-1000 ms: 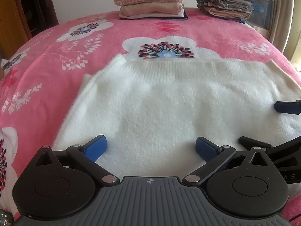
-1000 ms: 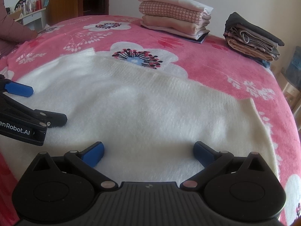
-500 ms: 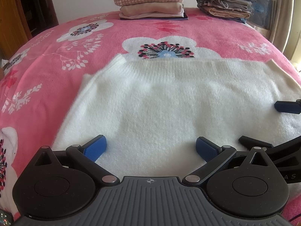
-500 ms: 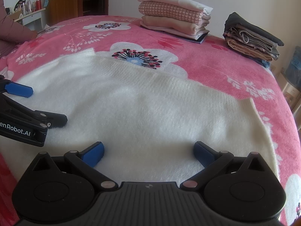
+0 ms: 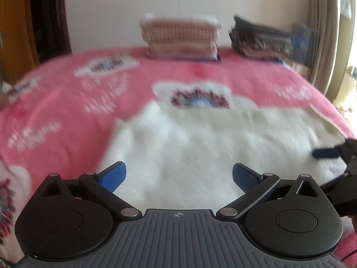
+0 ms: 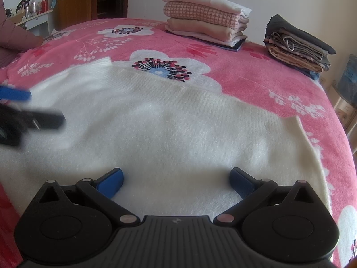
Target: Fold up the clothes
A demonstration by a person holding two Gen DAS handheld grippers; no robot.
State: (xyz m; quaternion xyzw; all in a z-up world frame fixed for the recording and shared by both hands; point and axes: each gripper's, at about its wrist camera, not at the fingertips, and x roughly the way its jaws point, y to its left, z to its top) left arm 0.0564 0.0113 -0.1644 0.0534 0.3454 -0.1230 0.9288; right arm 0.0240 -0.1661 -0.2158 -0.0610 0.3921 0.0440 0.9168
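A fuzzy white knitted sweater is lying matt on the plush pink floral fleece blanket, beside matt black plastic grippers.

Fluffy white sweater flat on pink bedspread

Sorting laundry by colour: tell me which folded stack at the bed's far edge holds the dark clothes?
The right-hand stack: grey and brown. The left stack is pink and beige.

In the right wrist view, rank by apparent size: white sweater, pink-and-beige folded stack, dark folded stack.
1. white sweater, largest by far, though nearest the camera.
2. pink-and-beige folded stack.
3. dark folded stack, only slightly smaller; too close to rank firmly.
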